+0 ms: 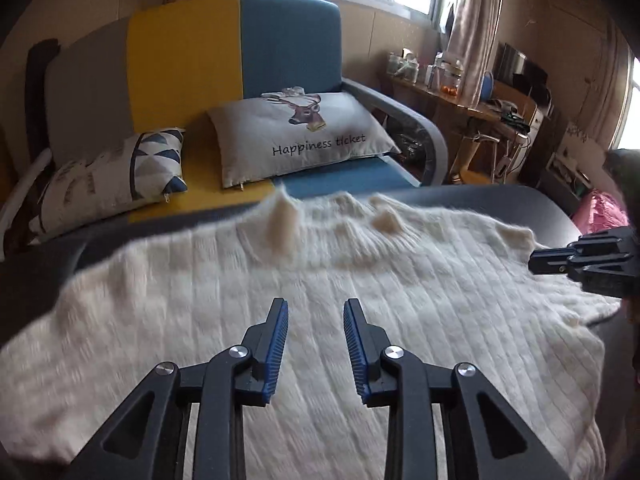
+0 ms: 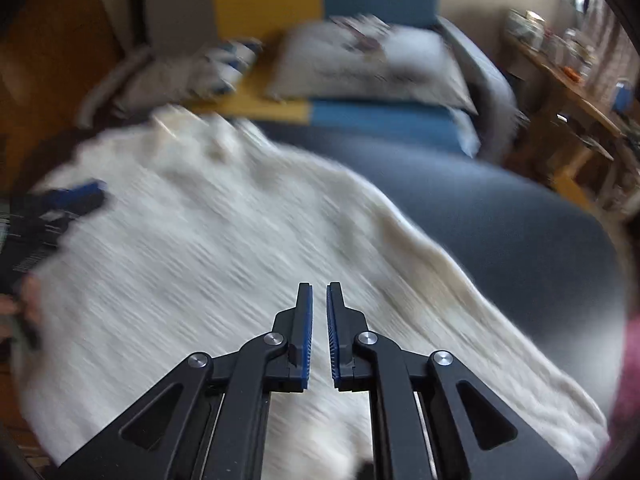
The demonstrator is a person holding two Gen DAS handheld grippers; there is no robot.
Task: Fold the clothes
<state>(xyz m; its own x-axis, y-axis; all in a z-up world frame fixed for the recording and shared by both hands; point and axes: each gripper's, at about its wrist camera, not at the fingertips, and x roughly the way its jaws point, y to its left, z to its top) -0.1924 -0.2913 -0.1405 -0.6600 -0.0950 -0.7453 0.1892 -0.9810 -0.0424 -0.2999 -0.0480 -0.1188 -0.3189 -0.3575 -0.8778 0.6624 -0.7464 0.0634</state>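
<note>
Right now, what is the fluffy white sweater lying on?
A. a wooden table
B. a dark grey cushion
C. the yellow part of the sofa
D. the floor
B: the white sweater is spread flat on a dark grey cushion, whose bare surface shows beside the sweater's edge, in front of the yellow and blue sofa.
</note>
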